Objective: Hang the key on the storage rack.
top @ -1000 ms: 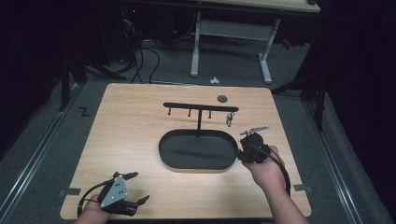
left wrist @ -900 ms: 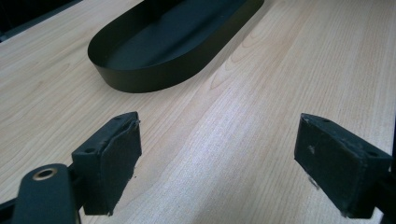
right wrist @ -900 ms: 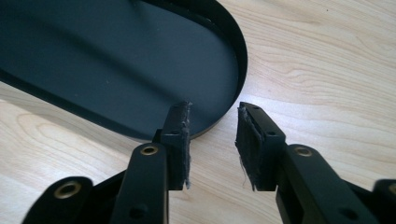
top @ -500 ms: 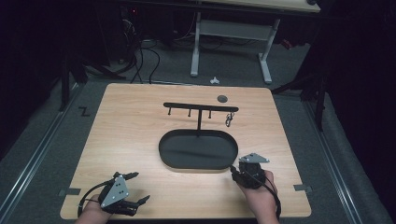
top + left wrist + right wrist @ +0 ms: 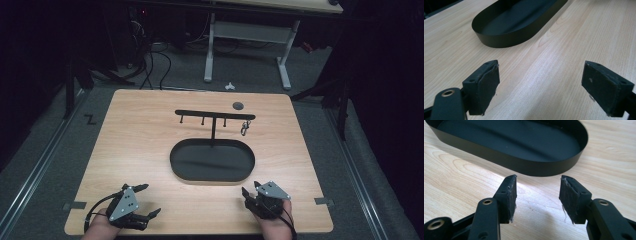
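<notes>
Two tools rest open and empty at the counter's (image 5: 130, 135) near edge.
Left tool (image 5: 142, 201) gapes wide at the near-left corner; right tool (image 5: 251, 191) stands parted just short of the black oval tray (image 5: 212, 176), whose T-shaped hook rack (image 5: 214, 115) carries a small metal piece (image 5: 245, 128).

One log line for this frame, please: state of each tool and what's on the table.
left tool: open, empty, near edge | right tool: open, empty, near edge | oval tray: empty | hook stand: small item hanging
</notes>
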